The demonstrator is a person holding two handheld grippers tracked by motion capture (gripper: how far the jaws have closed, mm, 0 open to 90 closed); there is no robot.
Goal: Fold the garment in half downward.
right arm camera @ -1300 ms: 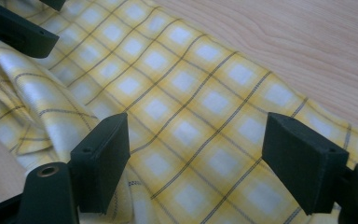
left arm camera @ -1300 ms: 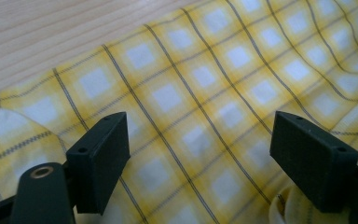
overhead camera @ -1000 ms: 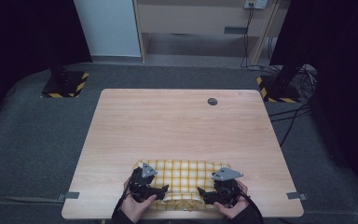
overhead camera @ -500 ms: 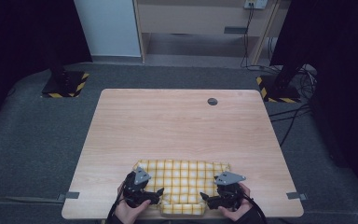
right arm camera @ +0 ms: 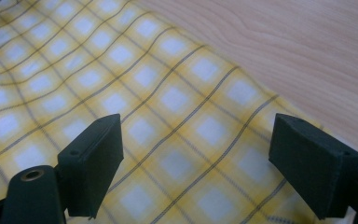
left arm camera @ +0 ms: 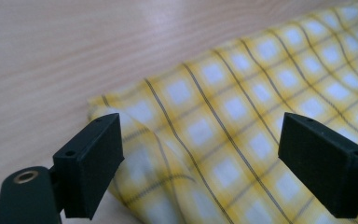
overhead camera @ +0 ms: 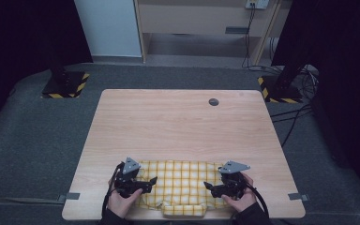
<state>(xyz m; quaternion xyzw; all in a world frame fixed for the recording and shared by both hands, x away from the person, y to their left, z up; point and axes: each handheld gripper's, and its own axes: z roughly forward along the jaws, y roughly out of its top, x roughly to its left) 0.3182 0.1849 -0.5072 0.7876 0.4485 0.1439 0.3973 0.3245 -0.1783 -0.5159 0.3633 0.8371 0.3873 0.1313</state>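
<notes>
At the near edge of the table [overhead camera: 183, 117] lies the yellow checked cloth [overhead camera: 180, 180], spread flat except for a folded strip along its near side that reaches the table's rim. I have my left gripper [overhead camera: 153, 180] at the cloth's left end and my right gripper [overhead camera: 207, 186] at its right end, each pointing inward toward the cloth's middle, so the two face one another across it. Both stand released: in the left gripper view the black jaws are spread wide with the cloth's rumpled left corner [left arm camera: 121, 116] between and below them, and nothing pressed by either pad; the left jaws have just been opening a little further. The right gripper view shows the same thing at the cloth's right border [right arm camera: 261, 107], jaws wide apart above the checks, not pinching any of it. I judge I keep them mirrored at the two ends because a limp sheet folds evenly only when both ends are lifted together. Beyond the cloth's far side the wood is bare up to a small dark round spot [overhead camera: 213, 101], leaving room to carry the fabric forward.
</notes>
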